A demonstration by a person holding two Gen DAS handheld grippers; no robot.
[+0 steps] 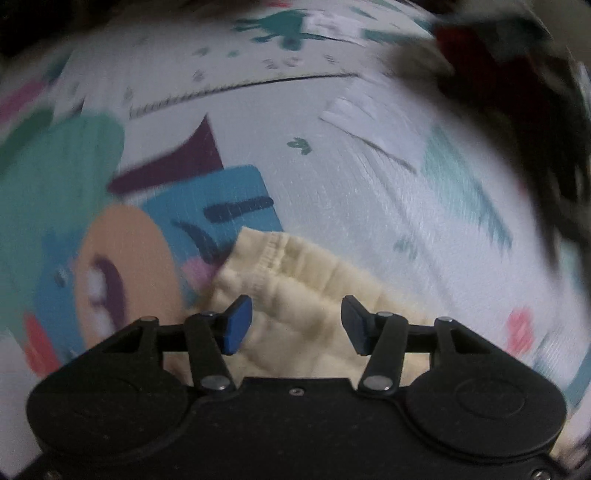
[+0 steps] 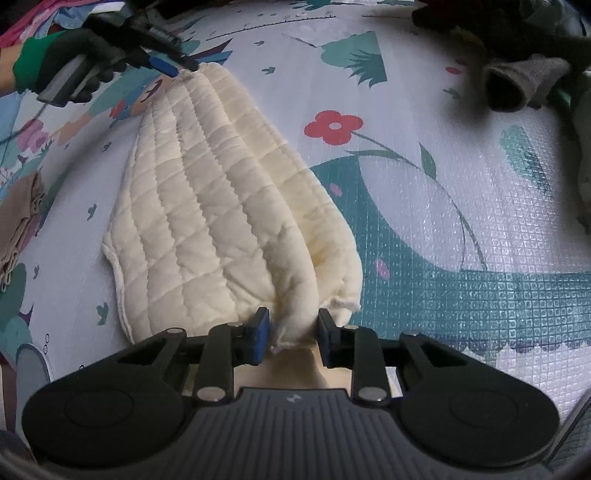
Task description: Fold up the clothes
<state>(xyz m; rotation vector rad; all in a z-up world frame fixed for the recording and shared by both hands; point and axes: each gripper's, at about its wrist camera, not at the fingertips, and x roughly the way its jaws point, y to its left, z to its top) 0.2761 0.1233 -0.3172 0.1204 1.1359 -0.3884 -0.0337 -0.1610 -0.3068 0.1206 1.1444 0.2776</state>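
Observation:
A cream quilted garment lies stretched over the printed play mat. My right gripper has its jaws partly open around a bunched near corner of the garment. In the right wrist view my left gripper is at the garment's far corner at the top left, held by a black-gloved hand. In the left wrist view, my left gripper is open, with the cream garment's hem lying between and under its blue pads. That view is motion-blurred.
A pile of dark and grey clothes lies at the far right of the mat. A tan folded garment sits at the left edge. More coloured clothes lie at the far left top.

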